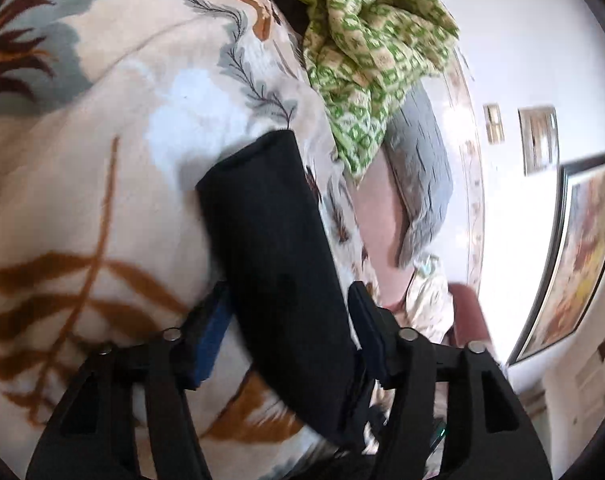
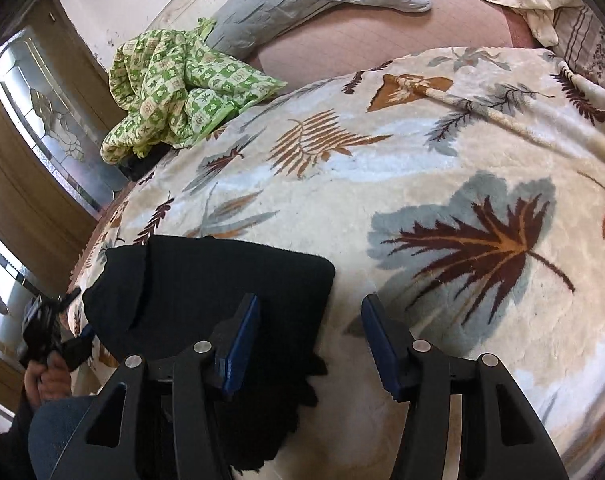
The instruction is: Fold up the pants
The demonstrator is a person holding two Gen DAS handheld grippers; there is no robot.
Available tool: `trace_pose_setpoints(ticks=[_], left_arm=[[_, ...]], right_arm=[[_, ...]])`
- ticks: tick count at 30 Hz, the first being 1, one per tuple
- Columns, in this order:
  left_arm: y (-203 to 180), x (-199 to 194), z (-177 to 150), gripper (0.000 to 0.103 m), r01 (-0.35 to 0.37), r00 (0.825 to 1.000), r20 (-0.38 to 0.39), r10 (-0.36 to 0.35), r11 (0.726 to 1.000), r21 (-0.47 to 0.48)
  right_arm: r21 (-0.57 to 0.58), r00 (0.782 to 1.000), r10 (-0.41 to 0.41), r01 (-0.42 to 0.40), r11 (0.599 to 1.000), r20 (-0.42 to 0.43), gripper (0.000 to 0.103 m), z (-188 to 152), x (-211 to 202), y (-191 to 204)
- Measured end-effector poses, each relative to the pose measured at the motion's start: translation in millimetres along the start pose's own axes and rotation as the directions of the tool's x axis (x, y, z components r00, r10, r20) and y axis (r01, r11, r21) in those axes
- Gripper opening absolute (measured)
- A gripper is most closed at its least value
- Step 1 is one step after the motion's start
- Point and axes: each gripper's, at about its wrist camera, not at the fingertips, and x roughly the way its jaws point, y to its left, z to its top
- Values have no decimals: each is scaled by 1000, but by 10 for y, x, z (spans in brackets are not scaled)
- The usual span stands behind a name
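Black pants [image 2: 206,292], folded into a compact rectangle, lie on a cream blanket [image 2: 422,152] printed with leaves. My right gripper [image 2: 310,320] stands open just above them, its left finger [image 2: 242,336] over the fold's right part and the other finger over bare blanket. In the left wrist view the pants [image 1: 270,248] run lengthwise between the fingers of my left gripper [image 1: 290,292], which is open, with blanket [image 1: 102,168] showing beside the left pad. The right wrist view shows the left gripper [image 2: 62,332] at the pants' left end, held by a hand [image 2: 42,380].
A crumpled green checked cloth [image 2: 174,96] [image 1: 366,60] lies at the blanket's far edge, beside a grey quilted piece [image 2: 302,4] [image 1: 422,176] on a pink sheet [image 2: 382,36]. Cream bedding [image 2: 542,4] is at the far right. A wooden door with glass [image 2: 42,128] is left; a framed picture [image 1: 582,248] hangs on the wall.
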Motion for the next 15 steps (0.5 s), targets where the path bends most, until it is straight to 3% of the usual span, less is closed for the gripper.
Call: trace_pose_setpoints(ticks=[2, 6, 8, 10, 11, 13, 15], left_arm=[[-42, 35, 59, 68, 7, 1000, 23, -7, 1000, -28], [-40, 21, 126, 68, 3, 997, 74, -1, 999, -34], [-59, -1, 85, 60, -38, 995, 88, 37, 999, 6], [-67, -9, 50, 28, -135, 986, 108, 128, 989, 64], [-87, 0, 37, 22, -193, 976, 122, 180, 976, 104], [-117, 3, -2, 20, -231, 968, 145, 207, 956, 180], [-221, 14, -52, 20, -288, 952, 186, 244, 918, 273]], right_arm=[[5, 1000, 0, 0, 1000, 1, 55, -13, -17, -11], [22, 1000, 8, -8, 1000, 9, 55, -30, -44, -41], [25, 1000, 4, -4, 1000, 12, 55, -34, -67, -53], [32, 1000, 4, -4, 999, 20, 55, -40, -105, -71], [38, 1000, 6, -7, 999, 25, 55, -41, -126, -86], [53, 999, 10, -11, 999, 34, 55, -47, -165, -121], [68, 999, 13, -15, 998, 38, 55, -47, -185, -156]])
